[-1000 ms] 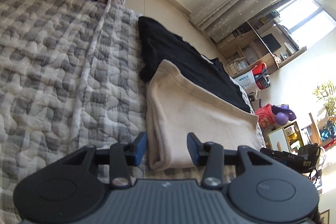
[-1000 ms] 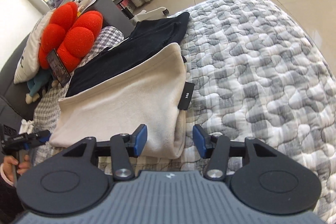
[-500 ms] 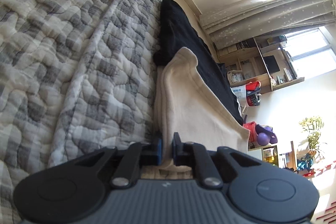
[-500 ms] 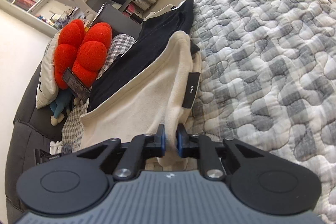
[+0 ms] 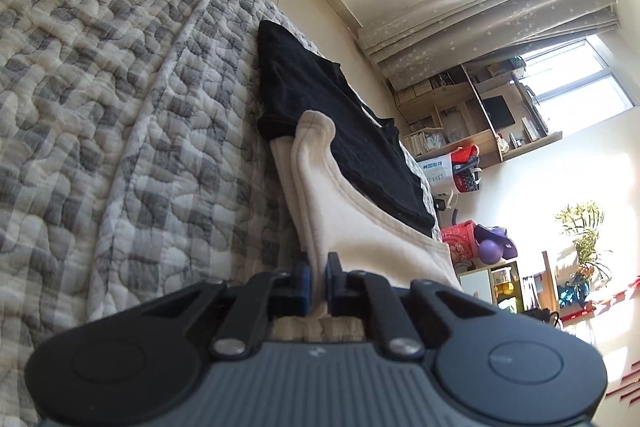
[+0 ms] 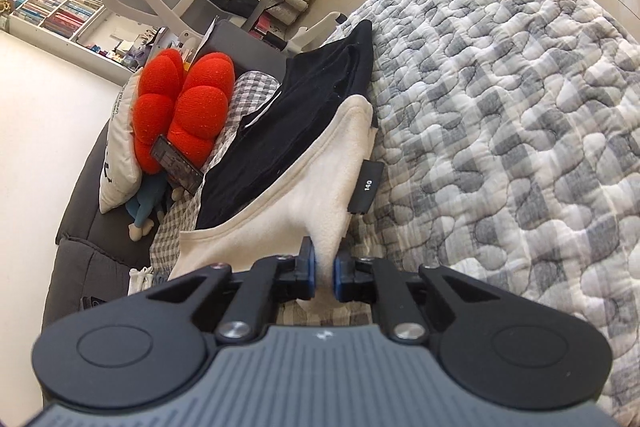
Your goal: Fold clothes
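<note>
Left wrist view: left tongs [image 5: 316,281] pinch the near edge of the folded cream fleece garment [image 5: 352,223]. Its length runs ahead toward the folded black garment [image 5: 332,123] on the grey checked quilted bed [image 5: 120,87]. Right tongs [image 6: 324,277], closing, pinch the same edge; both equally near.

Left gripper [image 5: 316,283] pinching cream garment [image 5: 352,227]

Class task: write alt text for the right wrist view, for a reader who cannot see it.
The right claw pinches a corner of a cream garment, jaws closing on the fabric. Behind lies a black garment on a grey checked quilt, with a red cushion farther back.
</note>
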`<state>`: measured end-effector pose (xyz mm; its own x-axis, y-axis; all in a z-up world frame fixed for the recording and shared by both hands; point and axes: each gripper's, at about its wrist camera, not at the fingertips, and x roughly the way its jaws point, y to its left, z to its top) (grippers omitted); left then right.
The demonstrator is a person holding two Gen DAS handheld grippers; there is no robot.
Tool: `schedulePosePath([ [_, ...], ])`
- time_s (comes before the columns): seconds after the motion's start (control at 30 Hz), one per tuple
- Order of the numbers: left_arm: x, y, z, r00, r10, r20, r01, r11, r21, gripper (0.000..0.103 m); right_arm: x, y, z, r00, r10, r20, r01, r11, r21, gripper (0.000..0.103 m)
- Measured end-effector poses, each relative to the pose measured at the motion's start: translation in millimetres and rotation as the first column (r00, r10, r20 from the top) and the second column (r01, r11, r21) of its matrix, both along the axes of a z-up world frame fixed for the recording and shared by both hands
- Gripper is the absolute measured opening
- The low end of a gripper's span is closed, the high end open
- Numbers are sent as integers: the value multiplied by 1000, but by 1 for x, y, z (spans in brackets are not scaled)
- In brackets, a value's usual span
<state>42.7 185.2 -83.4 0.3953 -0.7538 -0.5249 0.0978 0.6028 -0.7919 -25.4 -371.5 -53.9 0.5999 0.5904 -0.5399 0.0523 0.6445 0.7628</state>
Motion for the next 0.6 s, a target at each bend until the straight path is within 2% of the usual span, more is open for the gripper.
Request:
schedulePosePath([
  [0.43, -50, 21, 0, 999, -35, 1, 35, 999, 12, 4, -36, 5, -6, 998, 64, -30, -64, 998, -9, 11],
  [0.57, -45, 14, -5, 998, -64, 23, 62, 994, 86, 5, -32, 10, -13, 997, 68, -47, -70, 996, -57, 15],
  [0.6, -42, 11, -4, 996, -79, 35, 75, 991, 115, 6, -30, 10, -15, 996, 67, -53, -71, 995, -71, 19],
])
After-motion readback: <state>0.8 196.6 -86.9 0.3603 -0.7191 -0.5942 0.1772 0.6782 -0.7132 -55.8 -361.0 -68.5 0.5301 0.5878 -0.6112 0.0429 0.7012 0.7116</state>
